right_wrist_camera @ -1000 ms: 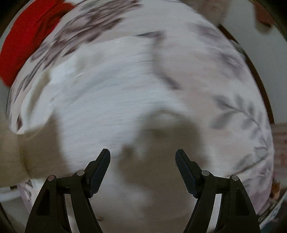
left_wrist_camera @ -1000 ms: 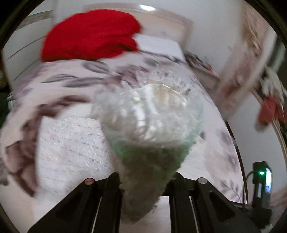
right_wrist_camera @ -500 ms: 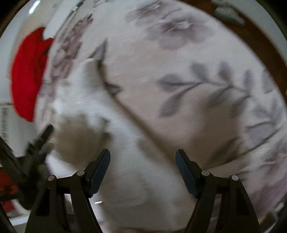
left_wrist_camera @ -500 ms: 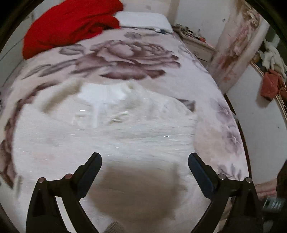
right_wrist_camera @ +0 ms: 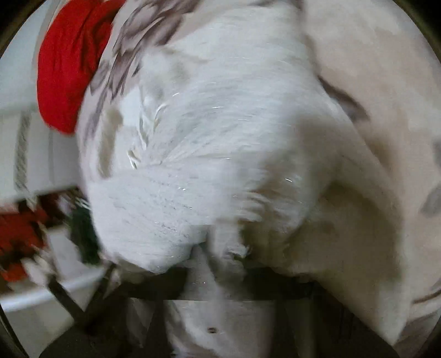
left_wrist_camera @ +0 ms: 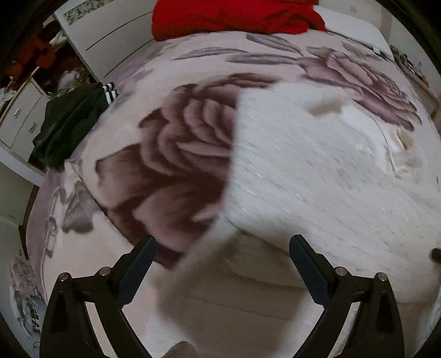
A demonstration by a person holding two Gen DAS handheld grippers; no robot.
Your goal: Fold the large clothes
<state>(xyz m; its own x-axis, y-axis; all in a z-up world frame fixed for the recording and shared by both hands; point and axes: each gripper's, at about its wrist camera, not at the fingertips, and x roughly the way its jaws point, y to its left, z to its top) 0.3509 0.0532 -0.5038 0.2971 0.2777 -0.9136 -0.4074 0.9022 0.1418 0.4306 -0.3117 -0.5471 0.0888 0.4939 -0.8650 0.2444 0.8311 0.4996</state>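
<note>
My left gripper point(left_wrist_camera: 220, 264) stands wide open over the bed point(left_wrist_camera: 165, 165), nothing between its jaws; it hangs above the near left corner of the sweater point(left_wrist_camera: 317, 176). The sweater is a white, fuzzy knit lying spread on the flowered bedcover, its left edge running straight up the middle of the left view. A red garment point(left_wrist_camera: 234, 16) is heaped at the head of the bed, and a dark one point(left_wrist_camera: 69, 124) hangs off the left side, both well apart from the work.

My right gripper point(right_wrist_camera: 217, 278) has just been closing and is now clamped on a fold of sweater point(right_wrist_camera: 220, 137); cloth bunches and rises from the jaws in the right view, though blur hides the exact bite.

Handling, in my judgement: light for its bulk, soft, no stiffness at all. It will sag and trail from any single hold, and the loose pile may slide through a shallow pinch. Not fragile, but the knit could snag or stretch if dragged across the cover.

Recommended hold for the left: the near corner at the hem edge, taking a deep bite through both layers, level with the right's grip.
</note>
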